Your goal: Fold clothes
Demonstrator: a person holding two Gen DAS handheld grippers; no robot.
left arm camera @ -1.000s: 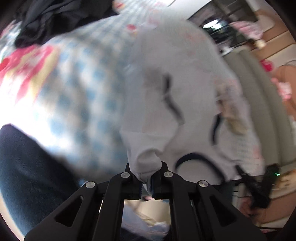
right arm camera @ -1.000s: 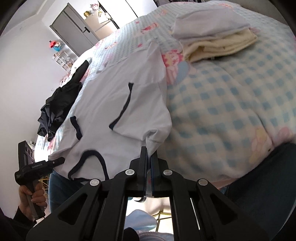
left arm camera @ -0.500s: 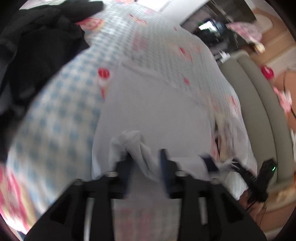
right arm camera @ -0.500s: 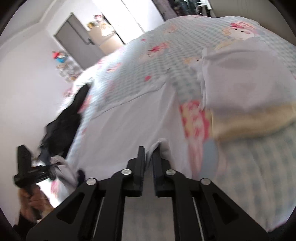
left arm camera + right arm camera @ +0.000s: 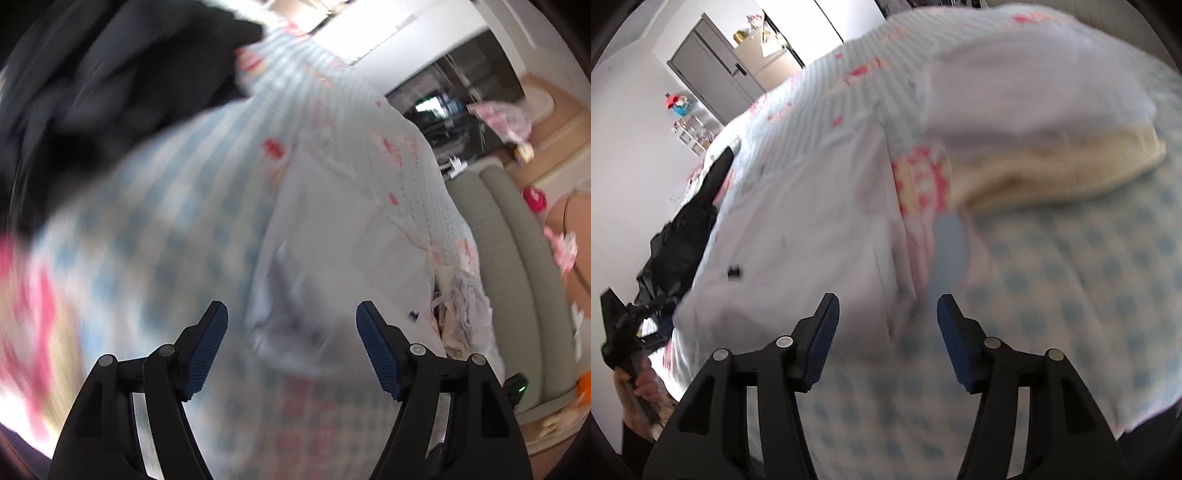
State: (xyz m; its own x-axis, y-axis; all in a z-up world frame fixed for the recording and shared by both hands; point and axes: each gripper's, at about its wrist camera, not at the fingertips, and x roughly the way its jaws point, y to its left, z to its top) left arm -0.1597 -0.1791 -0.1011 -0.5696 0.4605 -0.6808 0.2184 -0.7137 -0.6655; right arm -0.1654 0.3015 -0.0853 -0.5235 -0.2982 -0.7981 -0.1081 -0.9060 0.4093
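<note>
1. Tools: left tool (image 5: 291, 321) and right tool (image 5: 884, 314) both spread wide, holding nothing.
2. Pale garment (image 5: 812, 229) lies flat on the checked bed (image 5: 1071, 277), apparently mid-fold.
3. Folded stack (image 5: 1052, 147) done; dark clothes (image 5: 110, 92) seemingly remain.

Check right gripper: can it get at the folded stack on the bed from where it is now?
Probably yes. The right gripper is open and empty, and the folded stack lies ahead and to its right on the checked bedspread, with only bare bedding between them. The white garment lies off to the left.
</note>
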